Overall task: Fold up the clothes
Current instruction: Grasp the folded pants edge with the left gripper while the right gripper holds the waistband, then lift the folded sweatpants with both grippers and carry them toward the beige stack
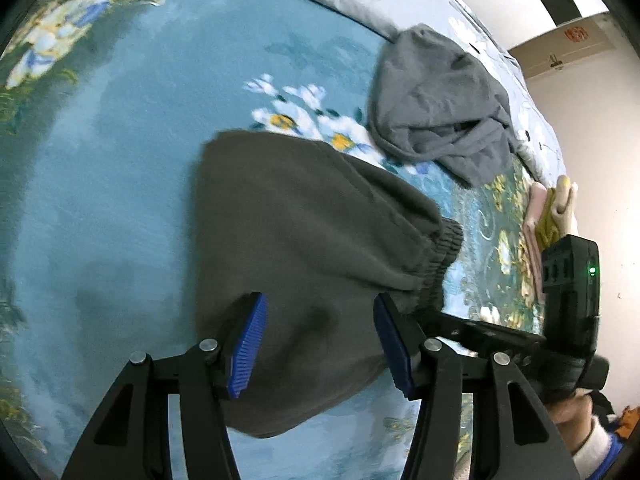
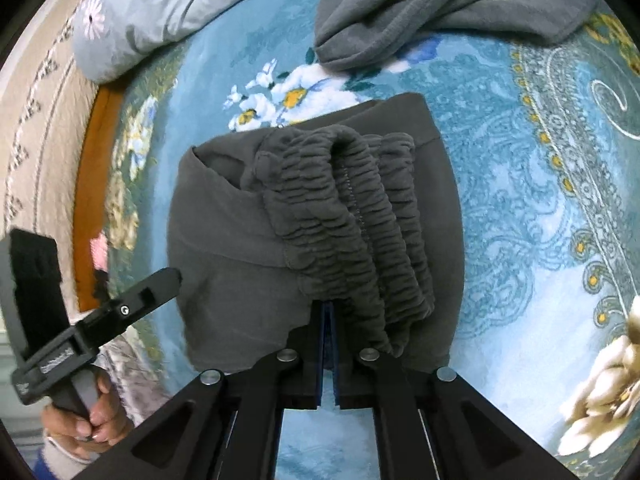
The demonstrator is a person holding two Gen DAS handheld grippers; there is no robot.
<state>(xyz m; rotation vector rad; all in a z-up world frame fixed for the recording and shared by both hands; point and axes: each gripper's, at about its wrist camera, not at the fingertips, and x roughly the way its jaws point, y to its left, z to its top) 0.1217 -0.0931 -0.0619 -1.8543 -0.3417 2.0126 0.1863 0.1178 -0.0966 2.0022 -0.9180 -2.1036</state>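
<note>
Ahead of both my jaws spreads the blue floral blanket (image 1: 120, 152), and on it, right under and between my tools, lies the dark grey pair of sweatpants (image 1: 304, 232), already doubled into a compact block with its gathered elastic waistband (image 2: 344, 216) bunched on the layer nearest my right jaws. Beyond the pants, well past my fingertips, a lighter grey garment (image 1: 436, 108) lies crumpled and loose, and off to the right of my left jaws a small pale folded stack (image 1: 544, 220) sits near the blanket's edge. My left gripper (image 1: 320, 344) hovers over the near part of the pants with its blue pads standing wide apart, gripping nothing. My right gripper (image 2: 328, 344) has its pads pressed almost together at the near edge of the waistband, and I judge that it pinches that edge of cloth. I judge a fold of the pants is in hand, either being laid over or just finished. Whichever it is, the pinched edge needs to settle flat and square on the block.
</note>
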